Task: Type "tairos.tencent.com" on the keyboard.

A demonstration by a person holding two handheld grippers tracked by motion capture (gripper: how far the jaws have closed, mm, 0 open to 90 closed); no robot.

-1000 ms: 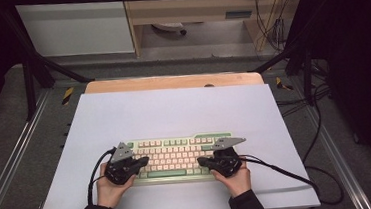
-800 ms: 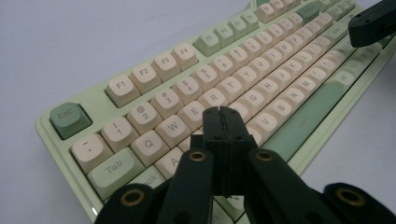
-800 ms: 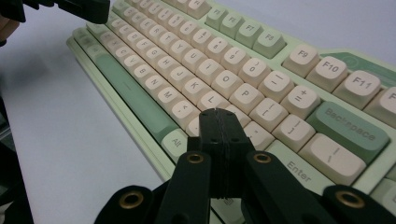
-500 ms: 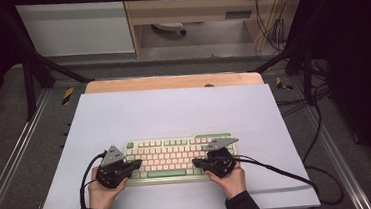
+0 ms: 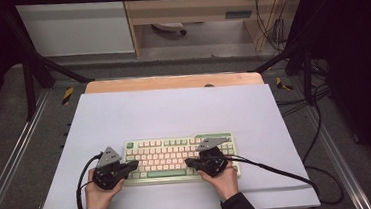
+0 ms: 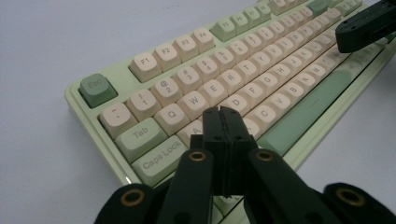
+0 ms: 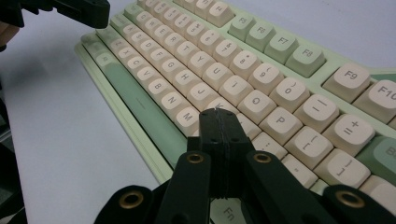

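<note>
Now both tools closed, empty: left tool (image 6: 221, 114), right tool (image 7: 217, 116) over keyboard (image 5: 170, 156).

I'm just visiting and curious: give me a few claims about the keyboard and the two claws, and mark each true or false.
1. Both the left claw and right claw have their jaws pressed together. True.
2. The cream and green mechanical keyboard lies on a white sheet. True.
3. The left claw holds a loose keycap. False: nothing is between its jaws.
4. The Esc key is cream. False: it is green.
5. The right claw hovers over the function row. False: its tips sit low, near the M key.
</note>
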